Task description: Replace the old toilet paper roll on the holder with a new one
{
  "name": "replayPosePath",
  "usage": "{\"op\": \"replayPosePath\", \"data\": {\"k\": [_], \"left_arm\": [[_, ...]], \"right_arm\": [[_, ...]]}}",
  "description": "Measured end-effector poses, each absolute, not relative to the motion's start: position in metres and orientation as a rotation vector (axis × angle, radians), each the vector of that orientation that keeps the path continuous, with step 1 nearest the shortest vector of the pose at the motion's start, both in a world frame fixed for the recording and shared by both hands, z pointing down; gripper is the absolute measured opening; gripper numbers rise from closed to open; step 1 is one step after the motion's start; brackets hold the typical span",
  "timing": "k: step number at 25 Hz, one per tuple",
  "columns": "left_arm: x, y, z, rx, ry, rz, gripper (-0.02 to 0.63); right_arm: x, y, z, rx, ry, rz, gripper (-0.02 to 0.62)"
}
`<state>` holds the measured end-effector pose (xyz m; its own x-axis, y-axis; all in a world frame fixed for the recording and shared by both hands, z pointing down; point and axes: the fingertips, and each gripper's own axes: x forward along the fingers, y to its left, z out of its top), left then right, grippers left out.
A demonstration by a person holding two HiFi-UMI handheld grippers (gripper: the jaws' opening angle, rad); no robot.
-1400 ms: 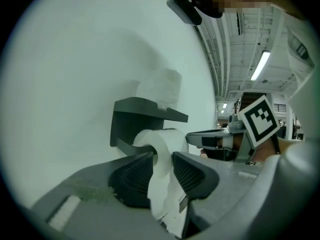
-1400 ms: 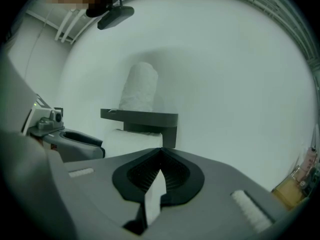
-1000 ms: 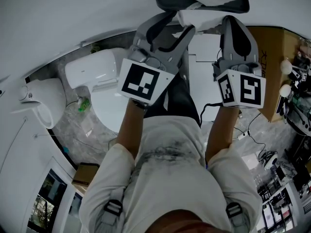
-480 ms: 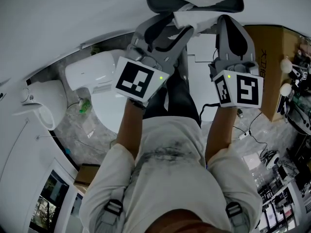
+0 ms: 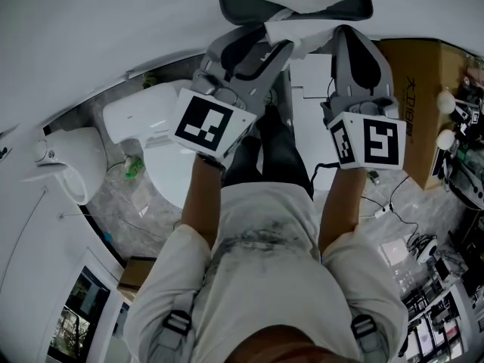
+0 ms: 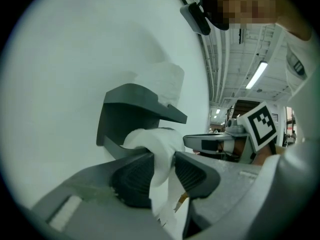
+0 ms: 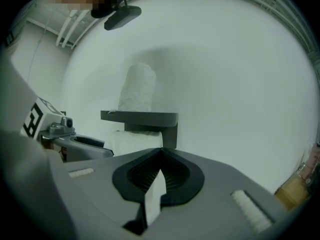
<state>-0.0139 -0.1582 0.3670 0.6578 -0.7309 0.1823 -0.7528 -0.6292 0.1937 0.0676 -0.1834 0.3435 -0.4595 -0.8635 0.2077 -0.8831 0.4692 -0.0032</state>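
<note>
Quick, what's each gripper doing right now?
Left gripper: jaws have just been closing, now squeezing the toilet paper.
Right gripper: closed, pinching a white paper strip.

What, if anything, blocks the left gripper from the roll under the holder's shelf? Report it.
Nothing, it seems: the left gripper already has the roll between its jaws, which have just been closing, under the shelf of the holder.
</note>
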Motion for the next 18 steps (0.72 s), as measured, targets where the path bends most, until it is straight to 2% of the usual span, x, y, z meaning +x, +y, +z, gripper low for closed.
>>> {"op": "replayPosePath", "data": {"k": [18], "left_arm": [[0.007,-0.16,0.367,2.669,-1.144,0.182,0.133]], "right_arm": [[0.096,-0.175,0.343,1.604,-2.467,0.129,0.0]]}}
